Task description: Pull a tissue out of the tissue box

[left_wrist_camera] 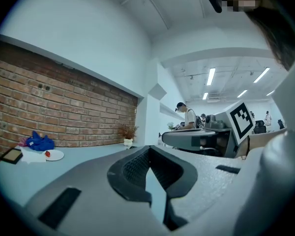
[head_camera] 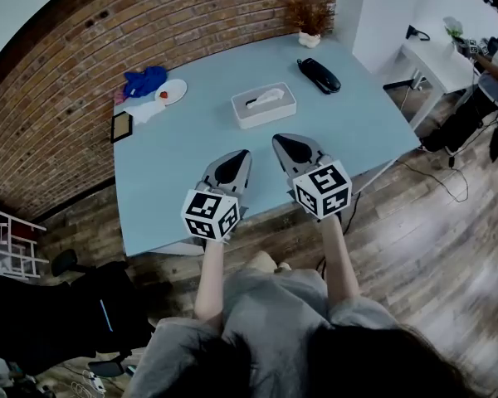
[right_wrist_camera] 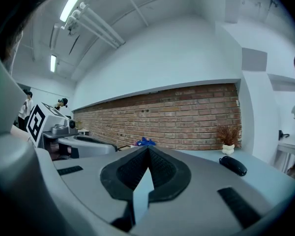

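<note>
Left gripper (head_camera: 237, 157) and right gripper (head_camera: 284, 143), jaws of each pressed together and empty, are held over table (head_camera: 183, 160) near tissue box (head_camera: 264, 109) with tissue (head_camera: 266, 97) protruding.

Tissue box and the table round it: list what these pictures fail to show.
The tissue box: seen only in the head view; in both gripper views the jaws fill the foreground where it would be.
The red bit on the white plate: too small to identify.
The dark oblong object: too small to name.
The flat dark item at the table edge: tablet or frame, unclear.
</note>
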